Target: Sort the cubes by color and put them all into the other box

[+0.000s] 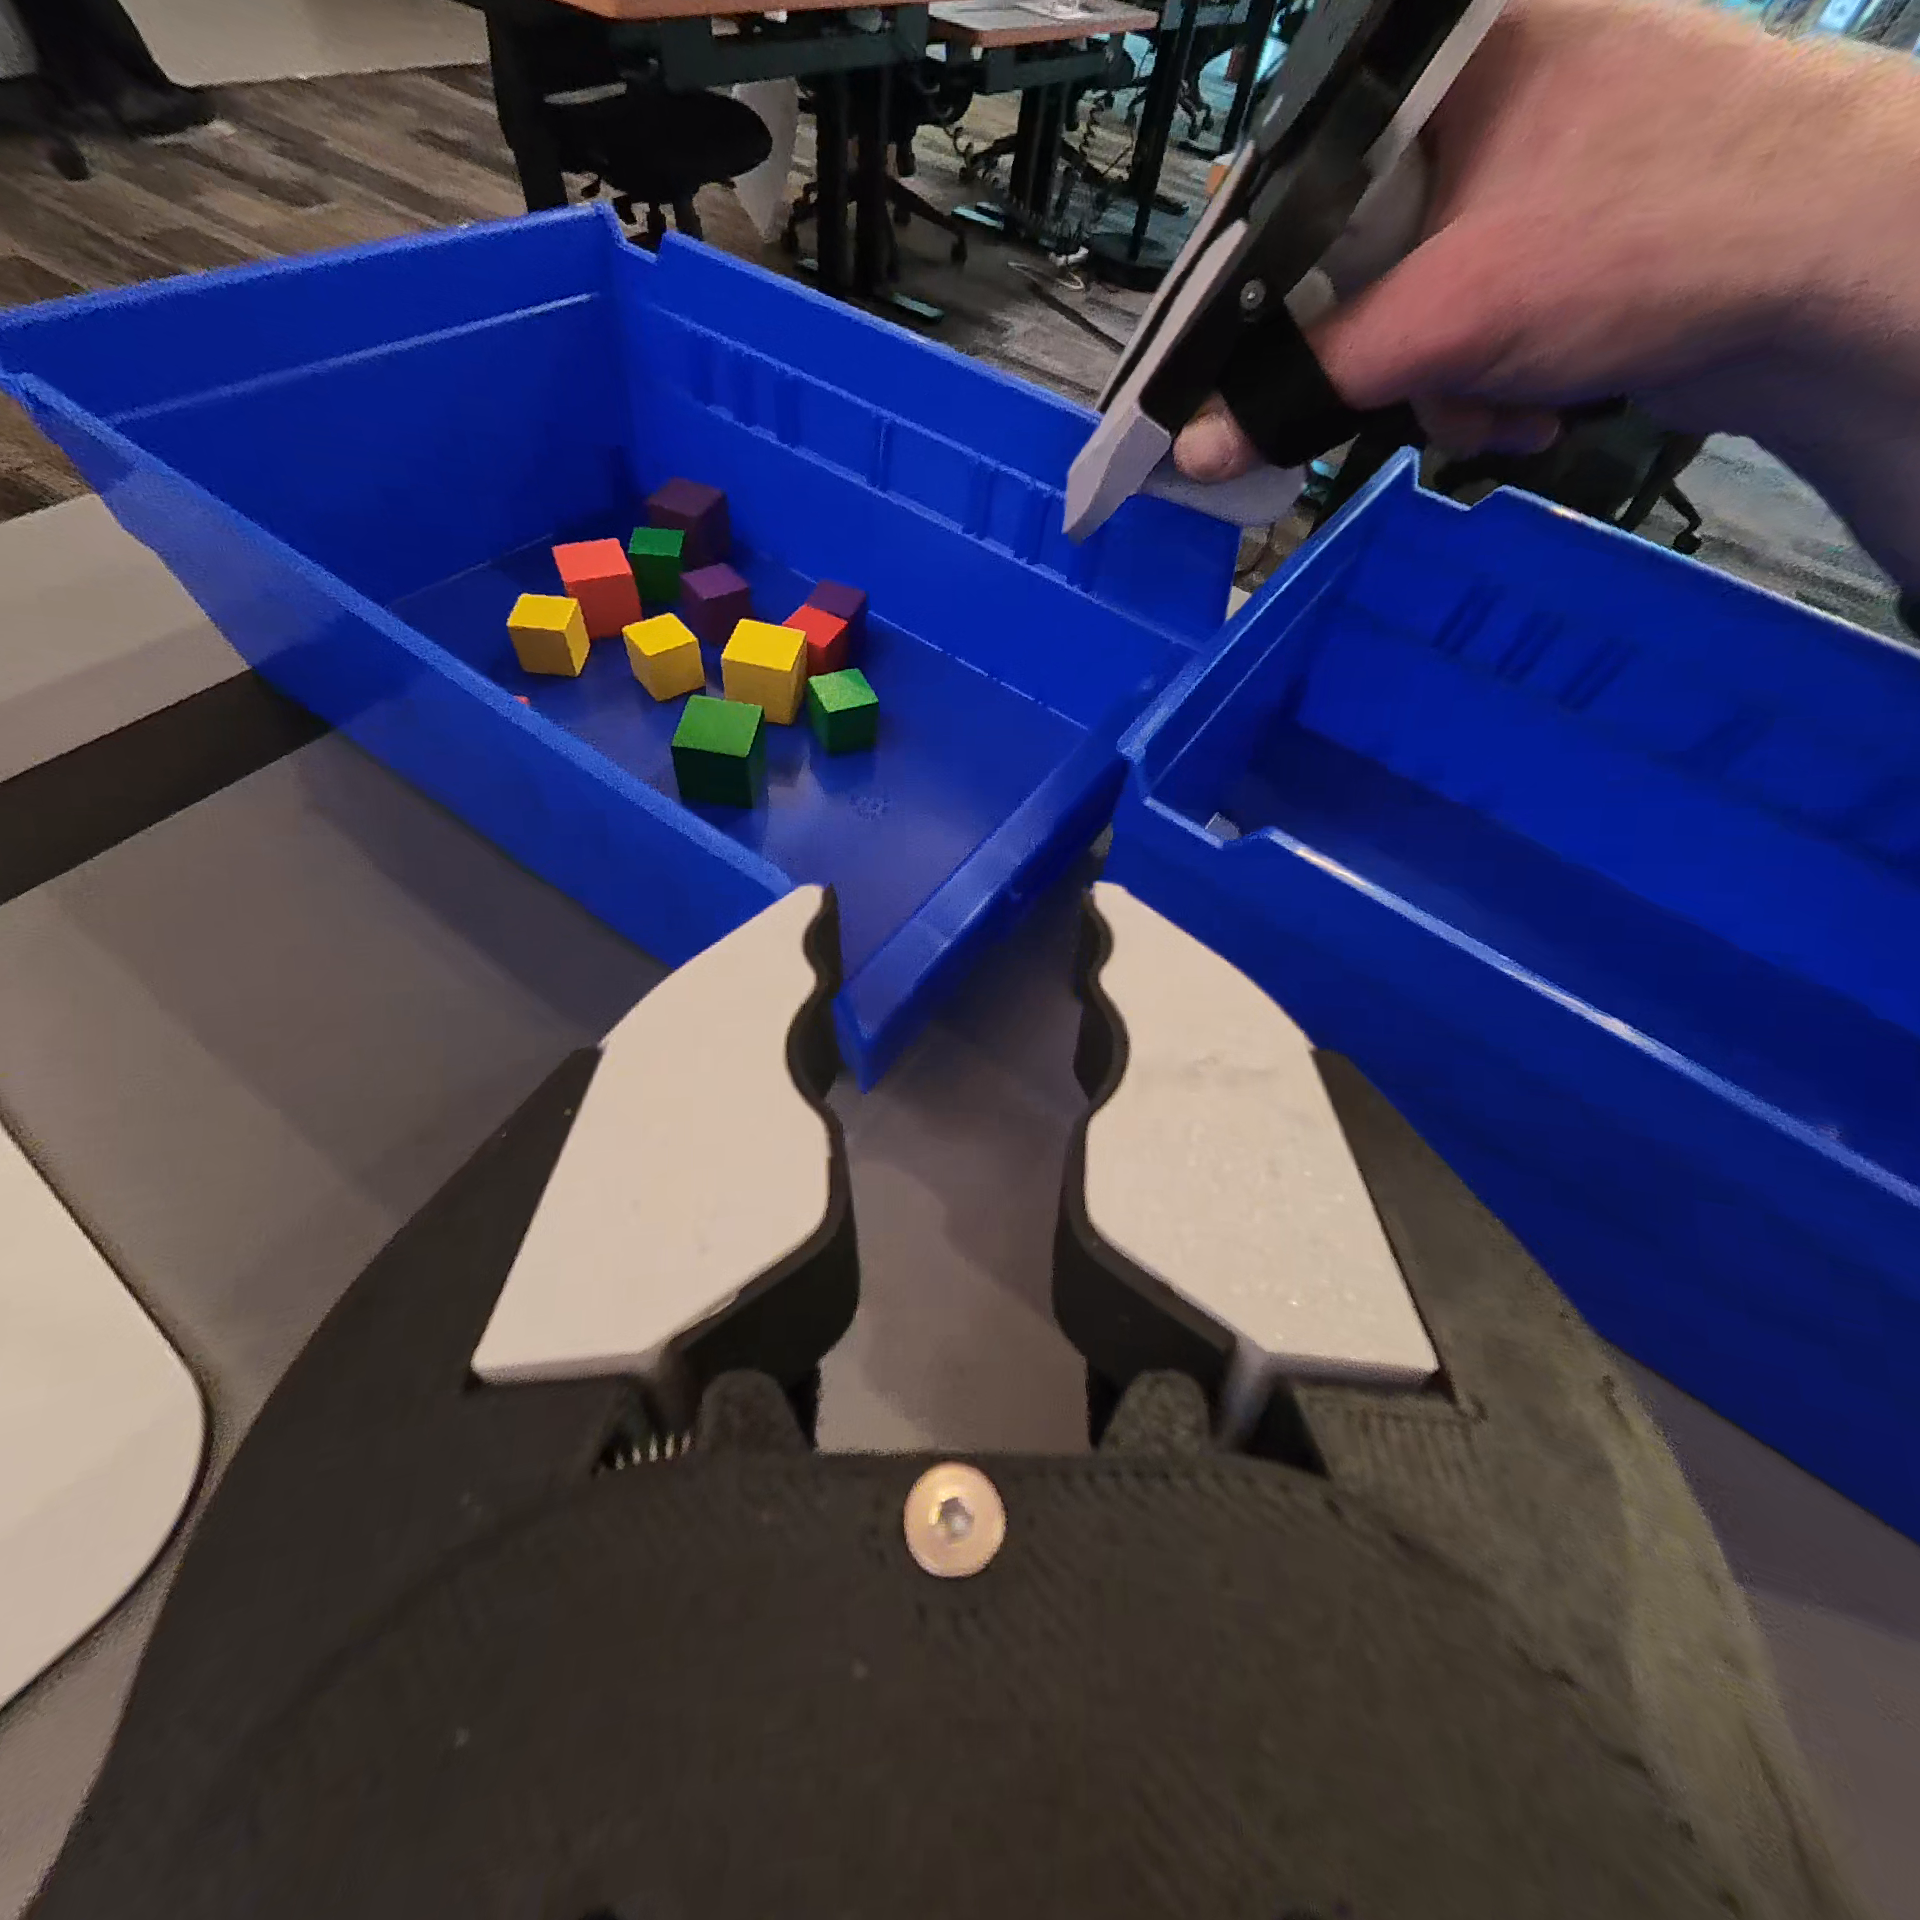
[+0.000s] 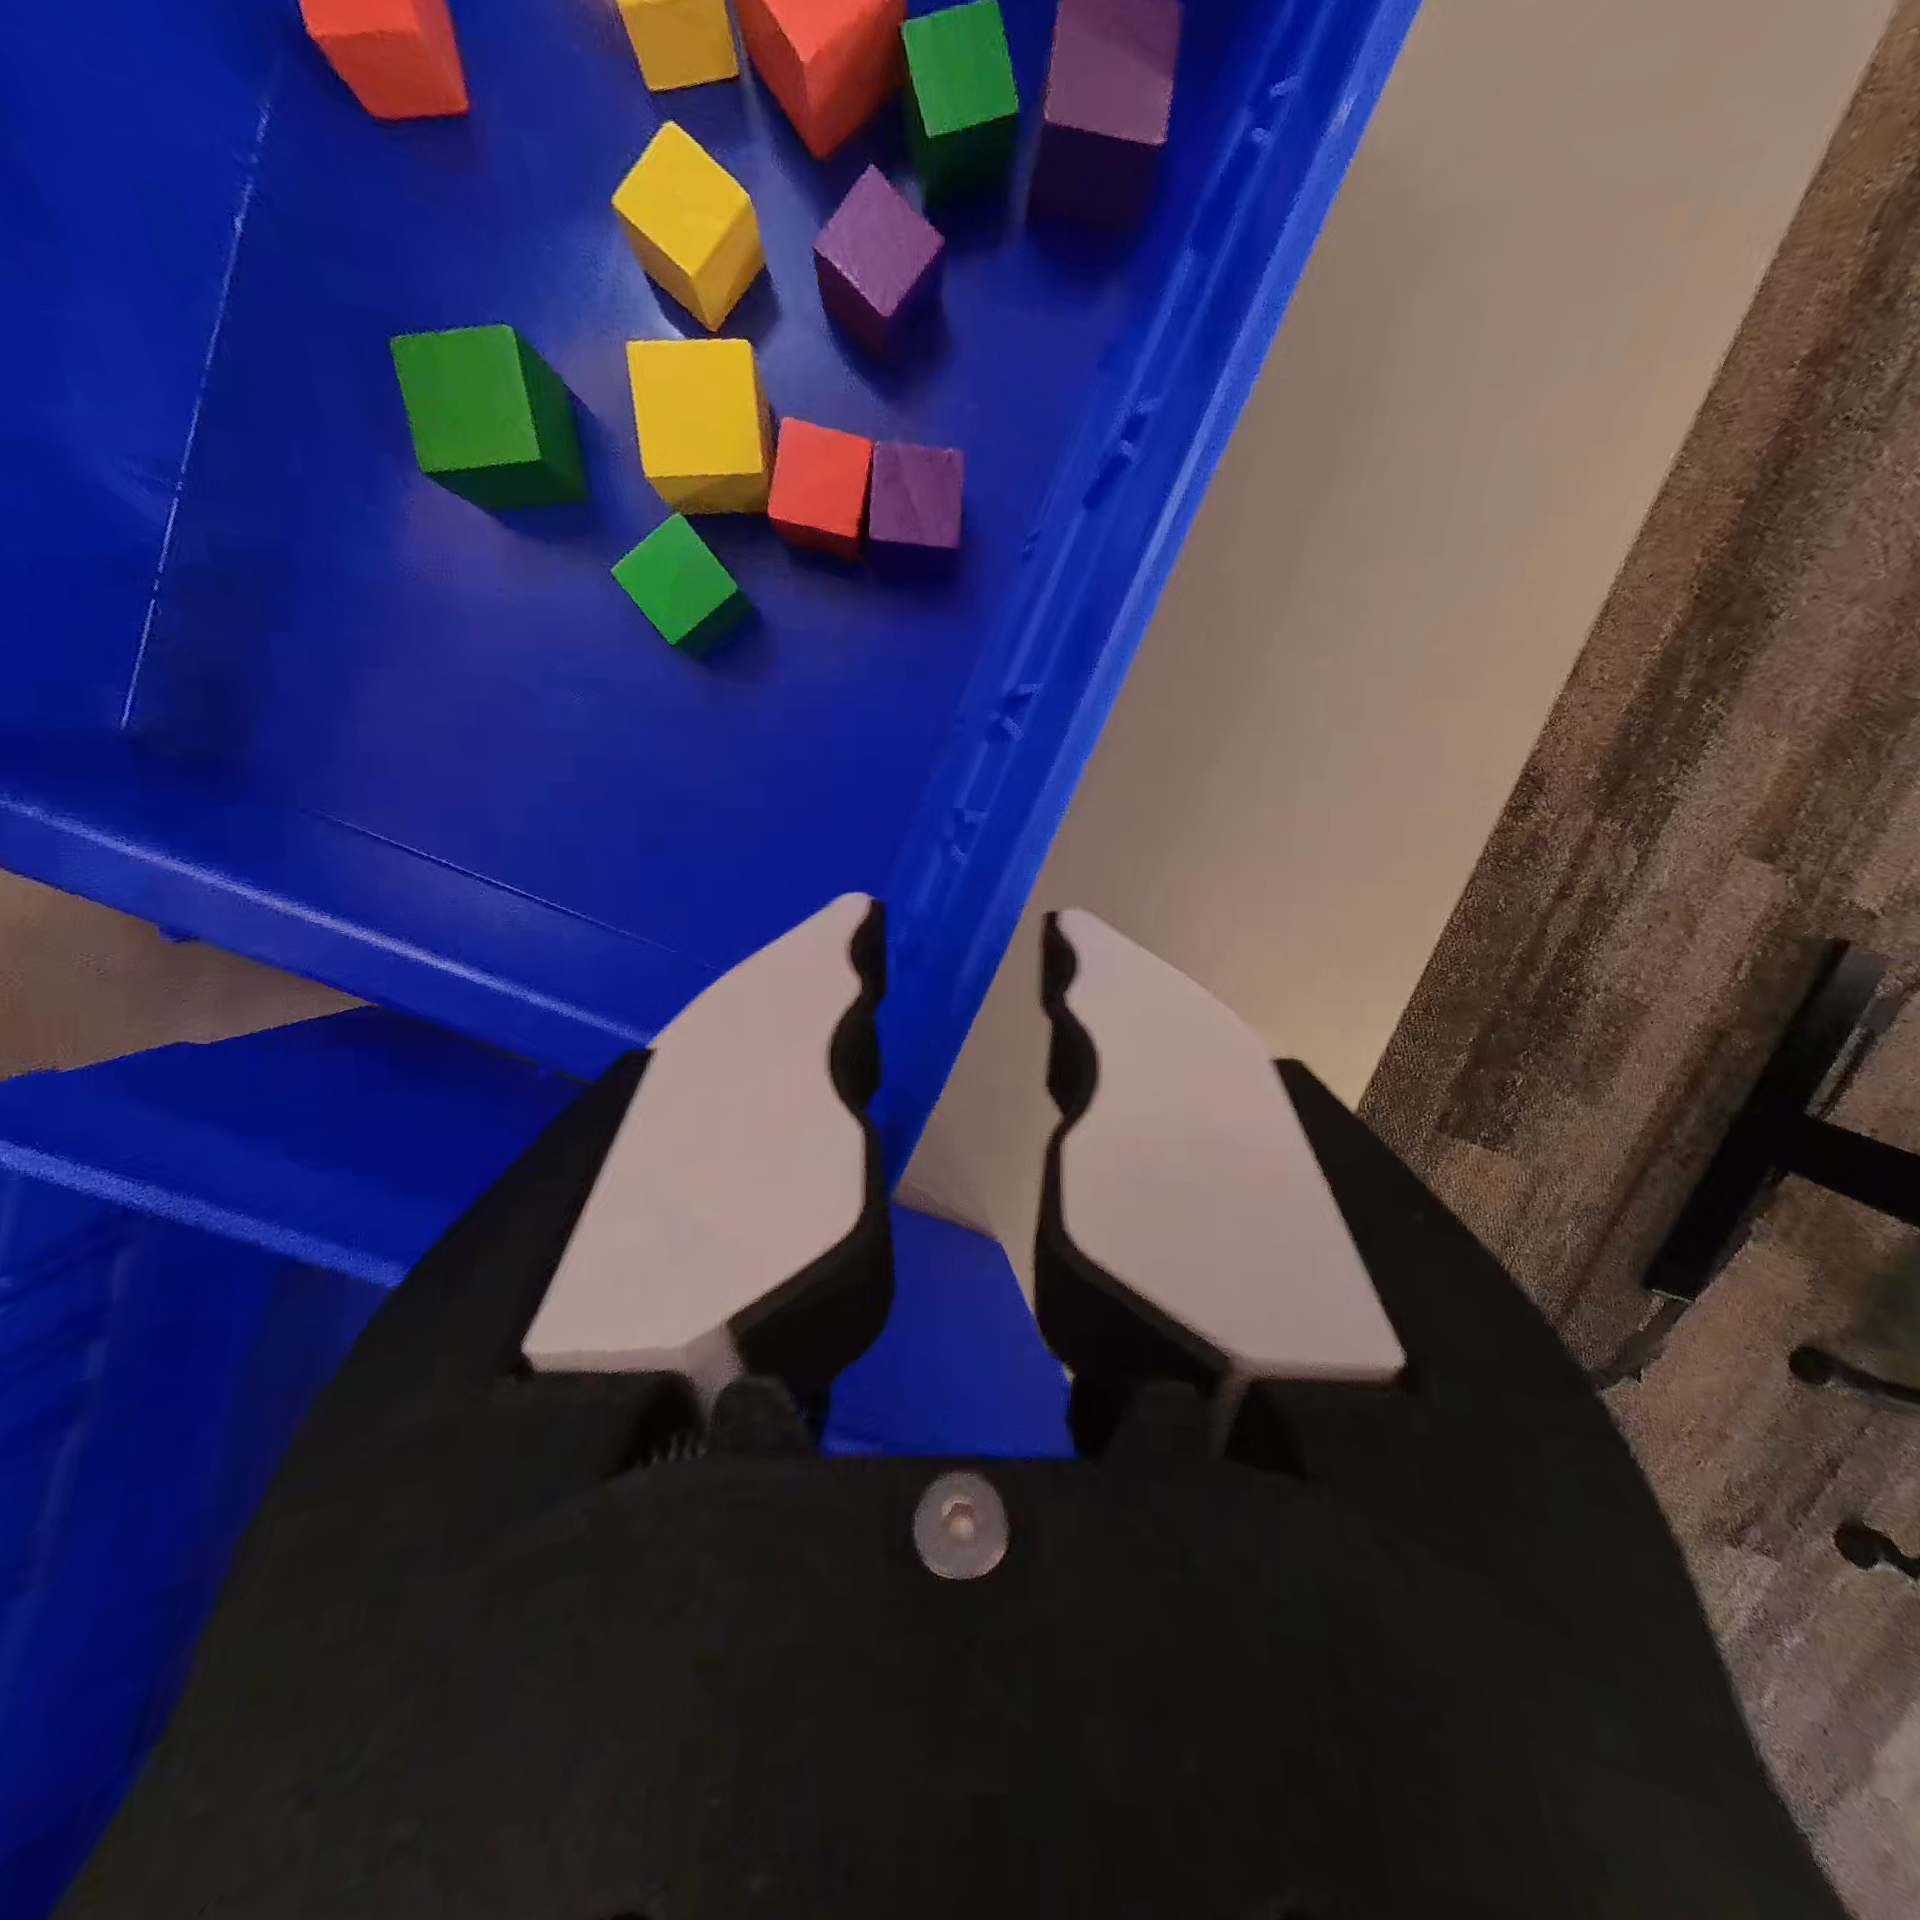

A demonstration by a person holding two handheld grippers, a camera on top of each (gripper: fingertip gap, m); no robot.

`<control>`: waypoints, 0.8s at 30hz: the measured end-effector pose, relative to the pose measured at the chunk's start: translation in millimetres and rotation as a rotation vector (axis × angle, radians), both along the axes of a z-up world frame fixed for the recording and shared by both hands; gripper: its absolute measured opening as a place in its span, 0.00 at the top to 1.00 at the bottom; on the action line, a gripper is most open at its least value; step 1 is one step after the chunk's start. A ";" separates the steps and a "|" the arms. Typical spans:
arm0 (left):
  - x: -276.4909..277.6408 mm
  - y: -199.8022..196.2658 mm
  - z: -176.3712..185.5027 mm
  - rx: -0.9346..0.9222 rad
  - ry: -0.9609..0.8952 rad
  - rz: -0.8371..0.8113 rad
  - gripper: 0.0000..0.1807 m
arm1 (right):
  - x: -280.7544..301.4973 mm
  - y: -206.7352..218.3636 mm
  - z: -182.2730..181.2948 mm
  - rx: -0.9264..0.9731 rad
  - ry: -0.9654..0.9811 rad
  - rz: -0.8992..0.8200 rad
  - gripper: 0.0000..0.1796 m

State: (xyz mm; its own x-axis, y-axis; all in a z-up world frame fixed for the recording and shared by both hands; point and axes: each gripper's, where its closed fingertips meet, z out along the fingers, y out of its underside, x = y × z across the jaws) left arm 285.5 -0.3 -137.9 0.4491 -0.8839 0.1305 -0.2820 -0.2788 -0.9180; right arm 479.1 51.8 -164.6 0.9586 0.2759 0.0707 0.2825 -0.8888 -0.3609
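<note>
In the left blue box, mixed coloured cubes lie.

An office: desks, a rolling chair and cables on wood-look flooring.

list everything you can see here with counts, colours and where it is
blue plastic bin holding the cubes: one, blue, on the table, left of the other bin
empty blue plastic bin: one, blue, on the table to the right, corner against the first
yellow wooden cubes: three, yellow, middle of the cluster
green wooden cubes: three, green, two at the near edge, one farther back
purple wooden cubes: three, purple, far side of the cluster
red-orange wooden cubes: three in the right wrist view
grey table: one, grey, under both bins
left gripper: fingers apart, empty, near the bins' corners
right gripper: fingers apart, empty, over the cube bin's corner
person's hand: one, holding the right gripper
</note>
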 end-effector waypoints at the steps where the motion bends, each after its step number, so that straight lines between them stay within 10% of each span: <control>1: 2.9 0.8 -2.0 0.001 0.006 -0.006 0.79 | -2.3 0.4 -2.8 -0.012 0.008 0.013 0.91; 24: -29.7 22.8 -30.3 -0.022 0.092 -0.027 0.96 | -72.3 17.4 -5.2 -0.088 0.094 0.075 0.92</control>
State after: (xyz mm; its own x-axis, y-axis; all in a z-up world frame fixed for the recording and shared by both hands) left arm 255.9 22.6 -168.2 0.4363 -0.8931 0.1091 -0.3724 -0.2896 -0.8817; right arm 406.8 69.2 -169.8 0.9361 0.3486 -0.0460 0.3183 -0.8957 -0.3105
